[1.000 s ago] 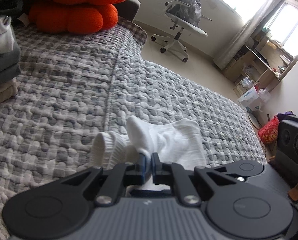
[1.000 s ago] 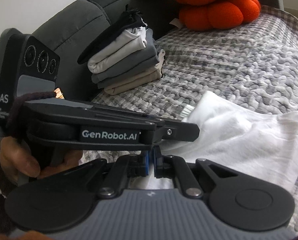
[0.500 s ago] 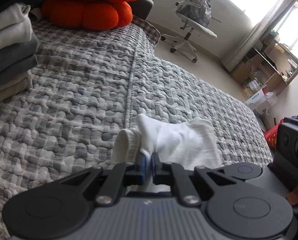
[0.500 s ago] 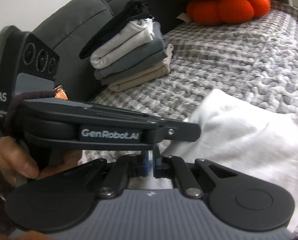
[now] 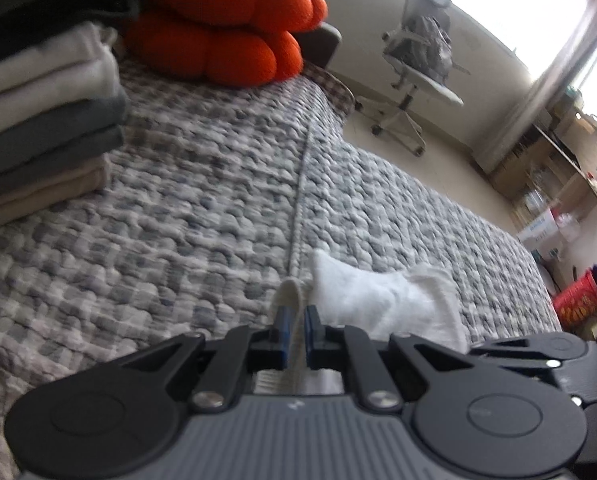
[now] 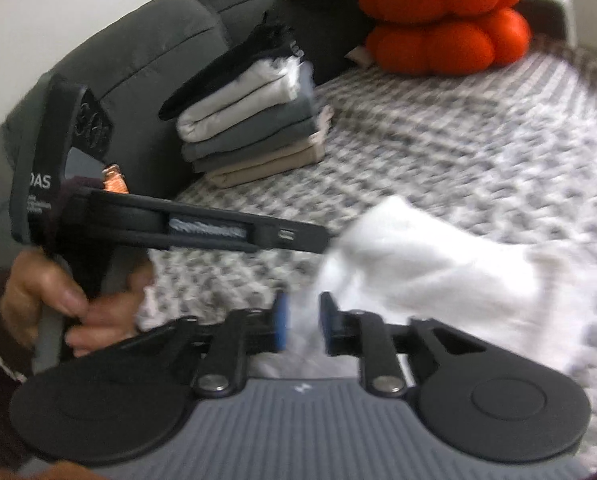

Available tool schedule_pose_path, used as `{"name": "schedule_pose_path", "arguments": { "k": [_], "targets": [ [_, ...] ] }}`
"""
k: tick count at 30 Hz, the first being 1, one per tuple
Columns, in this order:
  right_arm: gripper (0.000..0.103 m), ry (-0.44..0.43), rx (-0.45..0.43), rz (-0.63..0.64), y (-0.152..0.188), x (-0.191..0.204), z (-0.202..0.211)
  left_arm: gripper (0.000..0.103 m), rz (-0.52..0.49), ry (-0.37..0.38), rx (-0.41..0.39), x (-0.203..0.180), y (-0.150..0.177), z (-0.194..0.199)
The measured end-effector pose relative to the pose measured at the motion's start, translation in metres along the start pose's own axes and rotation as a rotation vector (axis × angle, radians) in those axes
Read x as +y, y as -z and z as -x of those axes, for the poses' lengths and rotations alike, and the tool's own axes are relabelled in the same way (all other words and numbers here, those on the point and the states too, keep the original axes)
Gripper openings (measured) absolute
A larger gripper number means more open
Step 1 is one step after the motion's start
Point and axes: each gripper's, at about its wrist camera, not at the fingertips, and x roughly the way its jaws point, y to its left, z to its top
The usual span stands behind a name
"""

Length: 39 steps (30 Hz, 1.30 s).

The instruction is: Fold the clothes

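Note:
A white garment [image 5: 386, 300] lies bunched on the grey quilted bedspread [image 5: 178, 208]. It also shows in the right wrist view [image 6: 438, 264]. My left gripper [image 5: 294, 318] stands slightly open, with the garment's ribbed edge [image 5: 288, 292] between its fingers. My right gripper [image 6: 301, 316] is open, with white cloth in the gap between its fingers. The left gripper shows from the side in the right wrist view [image 6: 322, 236], its tip at the garment's near corner. The frames are blurred.
A stack of folded clothes [image 6: 254, 128] stands at the back by the grey headboard [image 6: 138, 48]; it also shows in the left wrist view [image 5: 42, 120]. Orange cushions [image 5: 226, 24] lie behind. An office chair [image 5: 418, 64] and shelves [image 5: 554, 168] stand beyond the bed.
Both grippers have parted their jaws, the right one wider. The garment has slackened onto the bedspread. Both views have shifted and blurred.

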Motion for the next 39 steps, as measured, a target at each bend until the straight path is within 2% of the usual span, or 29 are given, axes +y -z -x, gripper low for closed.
{"name": "schedule_pose_path", "arguments": {
  "k": [4,8,12,15,17,20,30,33,36,39],
  "targets": [
    [0.031,0.127,-0.106,0.021,0.009,-0.014,0.023,0.006,-0.048,-0.033,-0.102,-0.013,0.008,0.015],
    [0.031,0.260,-0.168,0.059,0.021,-0.027,0.032,0.006,-0.165,0.006,-0.160,-0.037,0.017,0.018],
    [0.030,0.309,-0.184,0.077,0.031,-0.036,0.025,0.006,-0.275,0.039,-0.151,-0.060,0.028,0.001],
    [0.029,0.336,-0.197,0.090,0.035,-0.043,0.016,0.006,-0.315,0.019,-0.151,-0.067,0.035,-0.018],
    [0.028,0.349,-0.213,0.082,0.036,-0.050,0.013,0.006,-0.315,0.014,-0.167,-0.065,0.036,-0.029],
    [0.022,0.368,-0.237,0.069,0.037,-0.061,0.008,0.006,-0.304,-0.010,-0.201,-0.060,0.035,-0.037],
    [0.019,0.440,-0.291,-0.025,0.037,-0.100,0.007,0.006,-0.234,-0.045,-0.221,-0.033,0.022,-0.047],
    [0.019,0.465,-0.301,-0.048,0.035,-0.106,0.011,0.006,-0.201,-0.049,-0.222,-0.029,0.017,-0.047],
    [0.019,0.464,-0.306,-0.056,0.032,-0.107,0.018,0.006,-0.158,-0.047,-0.227,-0.026,0.012,-0.044],
    [0.019,0.440,-0.288,-0.017,0.032,-0.096,0.026,0.007,-0.162,-0.046,-0.237,-0.027,0.013,-0.030]
  ]
}}
